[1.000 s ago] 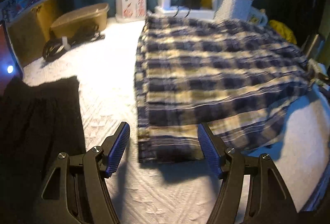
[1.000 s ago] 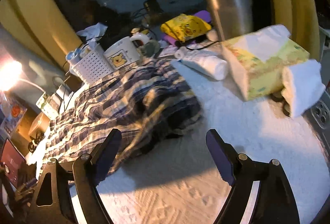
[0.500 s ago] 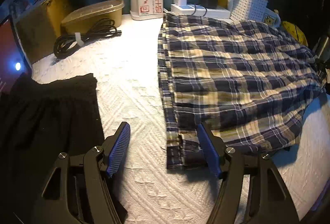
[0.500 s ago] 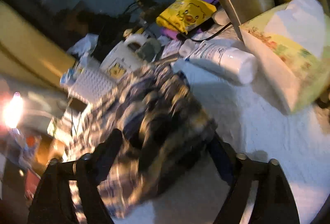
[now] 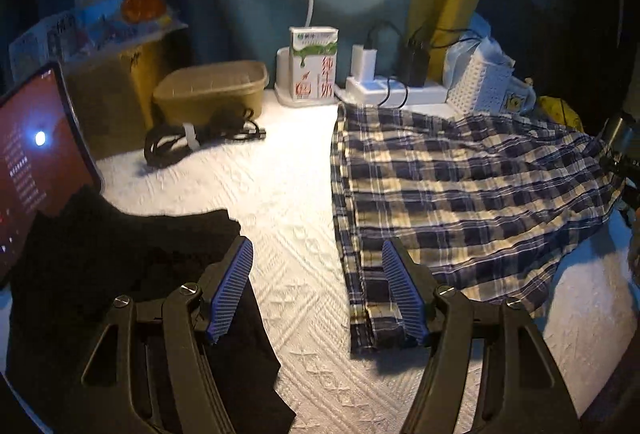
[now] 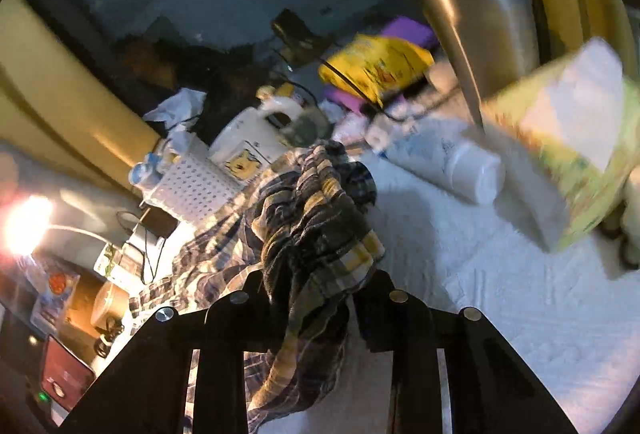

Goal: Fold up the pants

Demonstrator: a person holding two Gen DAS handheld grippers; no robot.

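Blue ribbed pads (image 5: 234,288) line the fingers of the left gripper (image 5: 318,292), which stand wide apart with nothing between them but bare white textured cloth (image 5: 280,202). Its right-hand finger sits over the near corner of the plaid pants (image 5: 460,194), at the lower centre of the left wrist view; contact there cannot be confirmed. Its left-hand finger overlaps the edge of a black garment (image 5: 120,274) lying at the lower left.

Seen from the right wrist, the right gripper (image 6: 316,286) is clenched on a bunched fold of the plaid pants (image 6: 316,218) at lower centre of the frame. The gathered fabric rises above the fingers and hangs below them, and the rest of the garment trails toward the left of that frame. In the left wrist view the pants lie spread across the right half of the cloth.

Surroundings, left wrist view: a milk carton (image 5: 314,62) at upper centre, a power strip (image 5: 394,90) with plugged chargers touching the far edge of the pants, a brown lidded container (image 5: 212,92), a coiled black cable (image 5: 192,140), and a lit tablet (image 5: 36,162) at the left edge. Right wrist view, blurred: a white perforated basket (image 6: 192,186) and a white mug (image 6: 248,142) just beyond the pants, a white bottle (image 6: 452,162) lying on its side, a tissue box (image 6: 568,150) at right, a yellow pouch (image 6: 376,66) and a steel cylinder (image 6: 468,14) behind.
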